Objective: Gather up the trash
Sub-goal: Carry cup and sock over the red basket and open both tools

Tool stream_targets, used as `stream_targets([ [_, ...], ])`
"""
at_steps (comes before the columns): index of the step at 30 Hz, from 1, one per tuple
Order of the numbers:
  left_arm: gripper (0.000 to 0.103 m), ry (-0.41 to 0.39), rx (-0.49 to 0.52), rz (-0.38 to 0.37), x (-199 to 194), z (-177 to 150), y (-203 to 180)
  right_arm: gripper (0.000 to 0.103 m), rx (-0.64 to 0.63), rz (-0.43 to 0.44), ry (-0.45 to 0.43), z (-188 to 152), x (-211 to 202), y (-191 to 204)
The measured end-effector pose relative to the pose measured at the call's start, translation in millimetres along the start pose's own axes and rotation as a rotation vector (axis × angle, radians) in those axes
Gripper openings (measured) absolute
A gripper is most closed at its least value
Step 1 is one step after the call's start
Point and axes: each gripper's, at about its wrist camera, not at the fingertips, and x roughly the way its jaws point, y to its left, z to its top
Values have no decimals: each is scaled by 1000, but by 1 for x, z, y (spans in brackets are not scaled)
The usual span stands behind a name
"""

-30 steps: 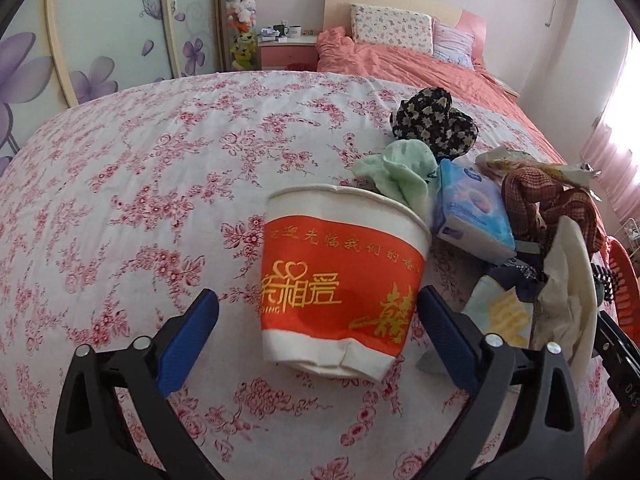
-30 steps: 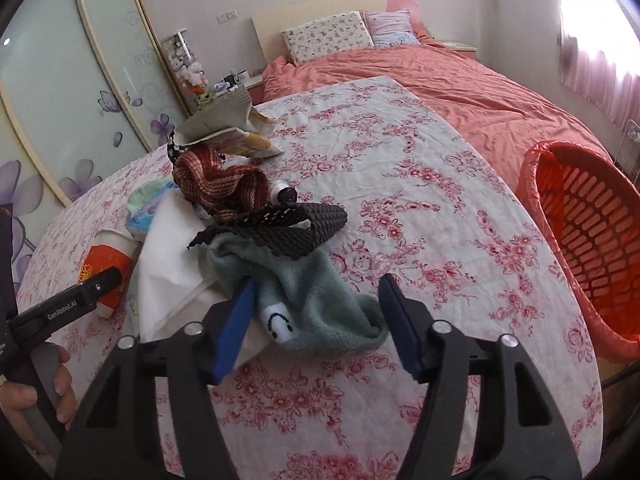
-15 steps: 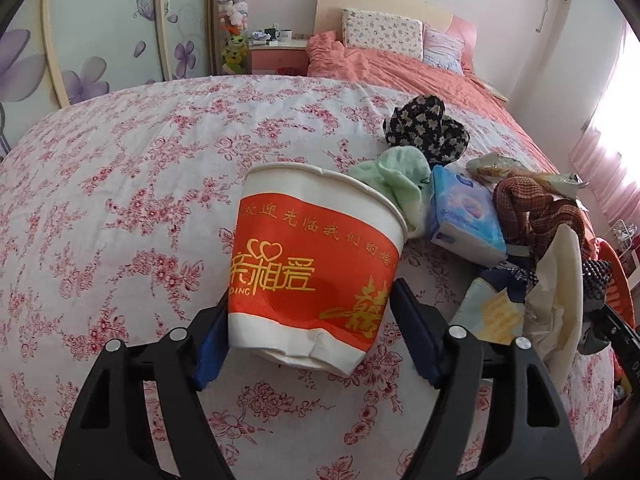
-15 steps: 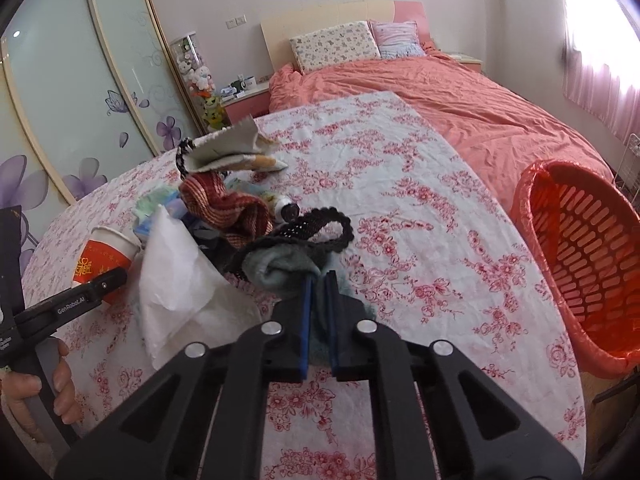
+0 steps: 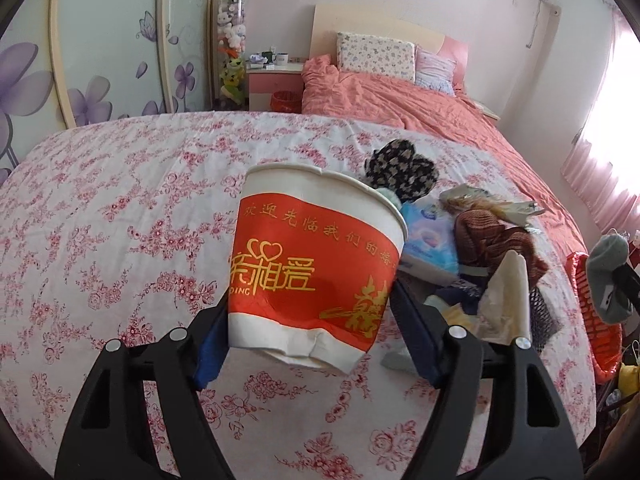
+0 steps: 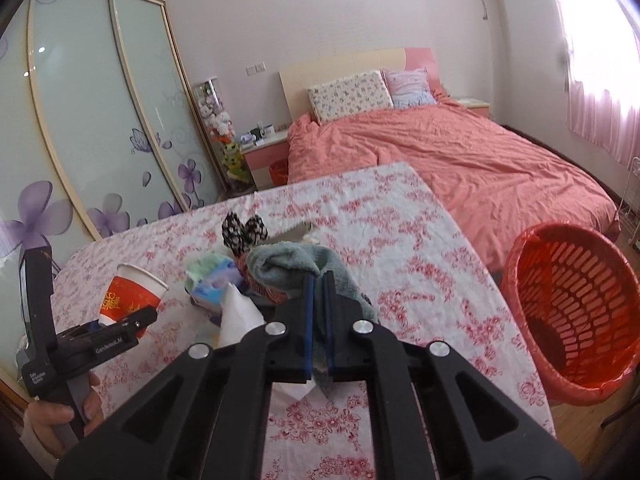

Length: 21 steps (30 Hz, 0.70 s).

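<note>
We had the left hand-held gripper (image 5: 308, 332) closed on the lower half of the red-and-white paper cup (image 5: 316, 268), one blue pad on each side, and the cup hung tilted, clear of the desk (image 5: 120, 220) with its flowered cloth. The wall near the base was already creased, so we judged the squeeze to be as hard as the thin paper would take; more pressure would likely fold it and let it slip.

Our right hand-held gripper (image 6: 317, 312) was pinched nearly closed on the grey-green sock (image 6: 288, 268), which bunched over the fingertips and sat raised above the pile. Left on the desk were a white tissue (image 6: 236, 312), a blue tissue pack (image 5: 428, 240), a brown checked cloth (image 5: 496, 240) and a black patterned cloth (image 5: 400, 168).

The orange basket (image 6: 576, 308) stood off the desk's right edge, well apart from both loads. To do this step well, we reckoned each load should travel high enough to clear the pile and the basket's rim and be let go only once squarely over the opening. The cup seemed best kept mouth-up until then; whether it held anything we could not tell. The sock's loose end could snag on the pile.
</note>
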Motion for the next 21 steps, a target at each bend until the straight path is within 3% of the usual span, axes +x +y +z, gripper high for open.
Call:
stream_targets([
  [11, 74, -64, 59, -61, -34, 10, -41, 6, 23, -68, -79, 8, -44, -25],
  [21, 74, -61, 135, -148, -44, 5, -104, 6, 117, -190, -130, 5, -78, -90],
])
